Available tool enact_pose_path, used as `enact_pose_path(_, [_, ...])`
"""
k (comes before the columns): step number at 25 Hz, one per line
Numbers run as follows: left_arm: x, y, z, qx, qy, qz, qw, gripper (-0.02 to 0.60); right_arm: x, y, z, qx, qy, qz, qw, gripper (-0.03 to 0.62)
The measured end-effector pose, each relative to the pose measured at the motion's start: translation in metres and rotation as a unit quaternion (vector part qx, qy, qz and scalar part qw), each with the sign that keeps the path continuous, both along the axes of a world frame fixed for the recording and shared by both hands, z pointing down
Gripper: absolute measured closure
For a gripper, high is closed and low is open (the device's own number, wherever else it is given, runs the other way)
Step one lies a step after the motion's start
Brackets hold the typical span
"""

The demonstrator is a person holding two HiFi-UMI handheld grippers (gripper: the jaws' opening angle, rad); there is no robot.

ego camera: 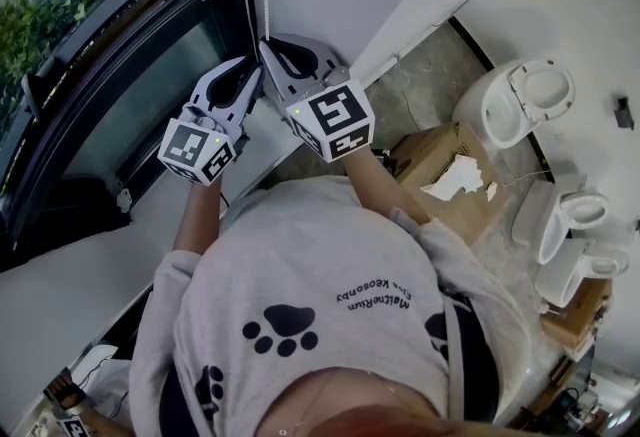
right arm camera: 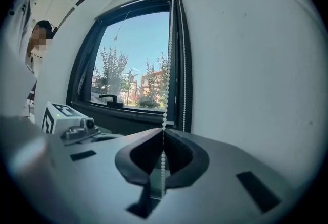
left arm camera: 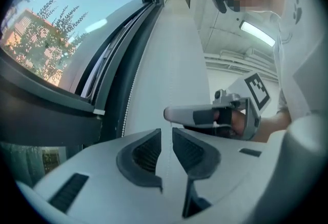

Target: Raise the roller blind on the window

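We work the blind's bead chain (right arm camera: 169, 64), which hangs just beside the window frame (right arm camera: 178, 64), on its wall side. Our right gripper (right arm camera: 164, 131) is pinched shut on one strand, likely to haul it. Our left gripper (left arm camera: 166, 133) stands apart with the strand loose between its pads, seemingly ready to take hold. No blind fabric shows across the glass inside that frame.
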State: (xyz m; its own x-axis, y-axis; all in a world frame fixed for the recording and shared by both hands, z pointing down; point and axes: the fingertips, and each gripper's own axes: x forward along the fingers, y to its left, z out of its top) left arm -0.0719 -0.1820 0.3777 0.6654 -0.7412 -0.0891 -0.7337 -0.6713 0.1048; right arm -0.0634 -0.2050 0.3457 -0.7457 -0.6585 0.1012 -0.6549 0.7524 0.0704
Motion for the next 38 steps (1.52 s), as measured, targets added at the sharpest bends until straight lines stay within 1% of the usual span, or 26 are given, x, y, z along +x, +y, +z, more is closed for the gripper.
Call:
enact_pose_path(5, [-0.001,0.002,-0.028,0.022,0.010,-0.002,0.9997,0.506,0.003,-0.001,0.016,-0.013,0.011,0.004,1.000,0.585])
enact_pose_path(9, [0.003,0.001,-0.045,0.037,0.005,0.001,0.9993,0.506,0.001,0.002,0.038,-0.031,0.026,0.000,0.999,0.585])
enact_pose_path(12, [0.006,-0.001,-0.052,0.041,0.001,0.004,0.9991,0.506,-0.003,0.007,0.050,-0.034,0.031,-0.003,0.999,0.585])
enact_pose_path(15, [0.007,-0.004,-0.061,0.049,-0.003,0.006,0.9988,0.506,-0.006,0.011,0.051,-0.031,0.032,-0.006,0.999,0.585])
enact_pose_path(21, [0.005,-0.008,-0.091,0.079,-0.008,0.004,0.9969,0.506,-0.009,0.012,0.052,-0.029,0.032,-0.007,0.999,0.585])
enact_pose_path(26, [0.008,-0.009,-0.123,0.108,-0.011,0.009,0.9941,0.506,-0.007,0.013,0.054,-0.031,0.038,-0.004,0.999,0.585])
enact_pose_path(32, [0.015,-0.005,-0.150,0.131,-0.019,0.014,0.9911,0.509,-0.008,0.016,0.053,-0.029,0.033,-0.005,0.999,0.585])
enact_pose_path(38, [0.017,-0.009,-0.160,0.136,-0.038,0.012,0.9900,0.532,-0.008,0.023,0.085,-0.059,0.050,-0.012,0.997,0.585])
